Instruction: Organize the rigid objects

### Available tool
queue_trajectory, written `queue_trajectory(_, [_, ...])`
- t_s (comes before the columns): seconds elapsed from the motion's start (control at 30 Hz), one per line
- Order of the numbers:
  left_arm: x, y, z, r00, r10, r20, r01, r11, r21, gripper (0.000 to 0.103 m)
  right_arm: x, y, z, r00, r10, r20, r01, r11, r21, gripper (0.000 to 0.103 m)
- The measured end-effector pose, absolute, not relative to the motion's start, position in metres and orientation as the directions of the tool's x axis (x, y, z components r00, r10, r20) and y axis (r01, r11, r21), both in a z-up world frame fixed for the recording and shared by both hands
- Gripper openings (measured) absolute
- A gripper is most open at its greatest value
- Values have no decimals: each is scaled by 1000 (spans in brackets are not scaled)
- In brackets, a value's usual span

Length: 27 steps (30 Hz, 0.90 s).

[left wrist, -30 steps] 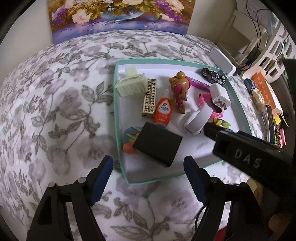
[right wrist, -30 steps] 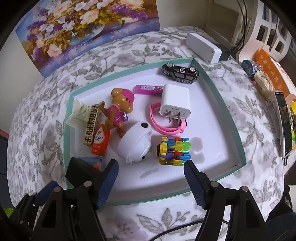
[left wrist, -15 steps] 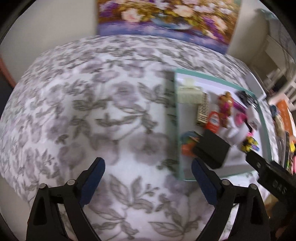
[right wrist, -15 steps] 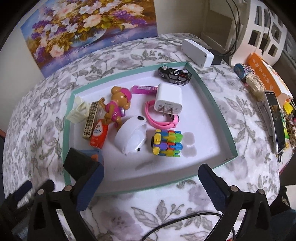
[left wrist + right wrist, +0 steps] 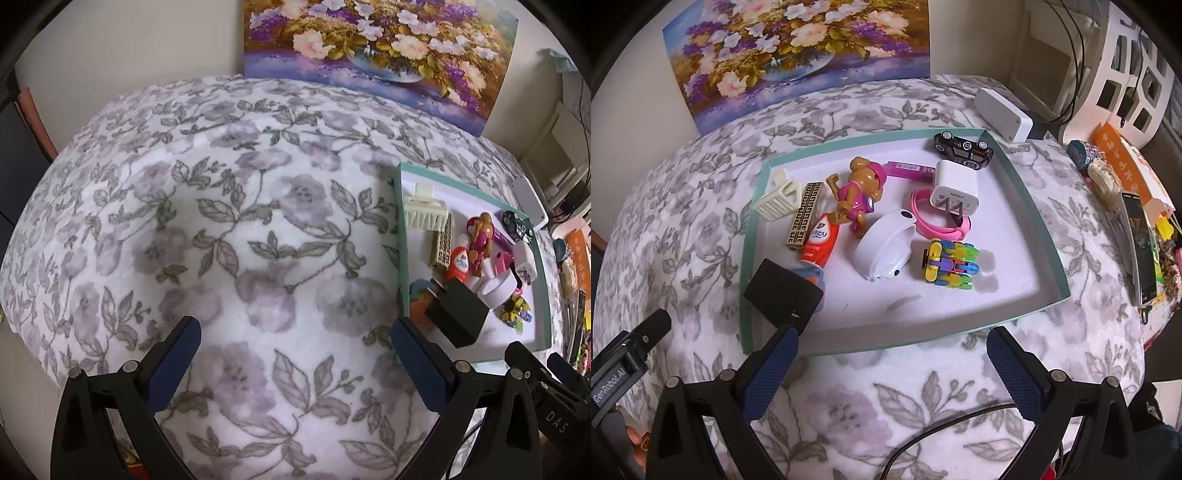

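A shallow tray (image 5: 1015, 177) with a teal rim and a white floor is seen lying on the flower-patterned cloth (image 5: 229, 221) of the bench, and the task's small rigid things are gathered inside it. Along its left side a cream toy basket (image 5: 777, 199) is set beside a gold patterned bar (image 5: 805, 216), with an orange-and-white tube (image 5: 820, 240) just below them. A brown dog figure in pink (image 5: 857, 192) is laid near the middle, a white rounded device (image 5: 886, 247) beneath it. A white charger plug (image 5: 955, 188) rests on a pink band (image 5: 938, 227), and a purple stick (image 5: 908, 170) lies behind them. A black toy car (image 5: 962, 149) is placed in the far right corner, and a many-coloured block toy (image 5: 947, 269) near the front. A black adapter (image 5: 783, 291) is propped at the front left corner, partly over an orange-and-blue item.

The left tongs (image 5: 295, 363) are held wide open over bare cloth, left of the tray, with nothing between the fingers. The right tongs (image 5: 892, 373) are likewise spread fully, empty, above the cloth just before the tray's near rim.

Beyond the tray a white box (image 5: 1003, 109) lies on the cloth, and a flower painting (image 5: 798, 48) is leaned against the wall.
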State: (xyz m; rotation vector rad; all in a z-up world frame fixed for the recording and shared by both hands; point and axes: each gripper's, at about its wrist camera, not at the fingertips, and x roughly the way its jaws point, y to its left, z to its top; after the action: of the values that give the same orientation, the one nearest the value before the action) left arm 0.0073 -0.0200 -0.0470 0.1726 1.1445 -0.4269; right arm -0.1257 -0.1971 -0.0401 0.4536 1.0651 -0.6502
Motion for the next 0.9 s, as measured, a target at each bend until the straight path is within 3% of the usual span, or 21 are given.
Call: queue_trajectory(0.9, [-3,-28,-30,426,-157,-891,419,907,40,102,-120,-186,-27,365,-306,-879,633,774,-7,103])
